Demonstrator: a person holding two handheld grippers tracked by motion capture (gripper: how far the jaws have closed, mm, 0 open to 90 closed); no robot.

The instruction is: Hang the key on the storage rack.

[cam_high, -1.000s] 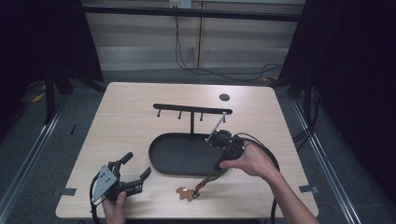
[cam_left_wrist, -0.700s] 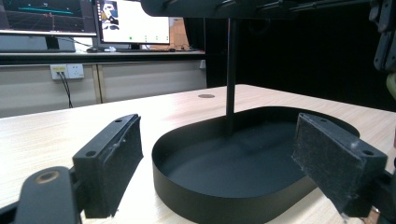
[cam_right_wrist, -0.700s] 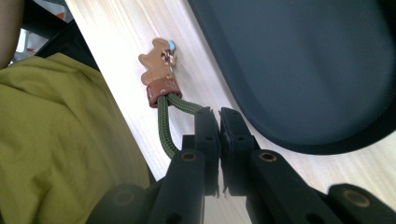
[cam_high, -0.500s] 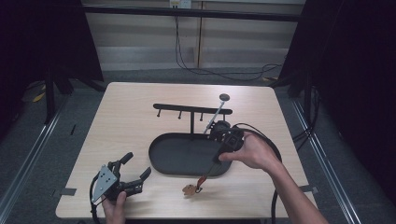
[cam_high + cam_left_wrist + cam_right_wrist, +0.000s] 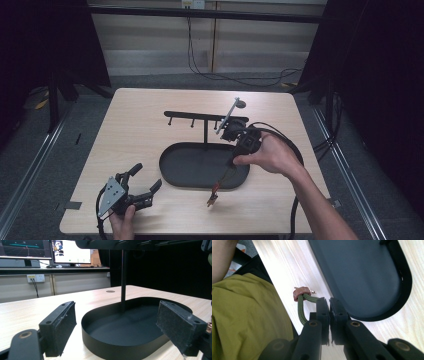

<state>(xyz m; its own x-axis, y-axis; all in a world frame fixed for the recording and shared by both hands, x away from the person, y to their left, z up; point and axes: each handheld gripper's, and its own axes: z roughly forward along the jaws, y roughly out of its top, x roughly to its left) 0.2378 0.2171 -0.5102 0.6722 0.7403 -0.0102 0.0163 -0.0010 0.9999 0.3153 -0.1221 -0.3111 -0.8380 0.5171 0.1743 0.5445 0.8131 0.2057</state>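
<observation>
From above, we see the right hand-held gripper (image 5: 239,150) raised over the black oval metal tray (image 5: 172,170) on the pale wooden surface (image 5: 135,130), a green braided cord with a copper clasp (image 5: 214,196) dangling from it. The left hand-held gripper (image 5: 141,184) rests wide apart. In its own view, its jaws frame the tray (image 5: 105,345). In the right gripper view, jaws pinch the cord (image 5: 300,308).

1. Right gripper (image 5: 329,311) — jaws closed together, clamping a green braided cord (image 5: 301,308).
2. Cord loops to a reddish-brown end piece (image 5: 300,292) above the wooden table (image 5: 287,267).
3. Black oval tray (image 5: 362,272) — beside the jaws.
4. Olive-green cloth (image 5: 244,317) at left.
</observation>
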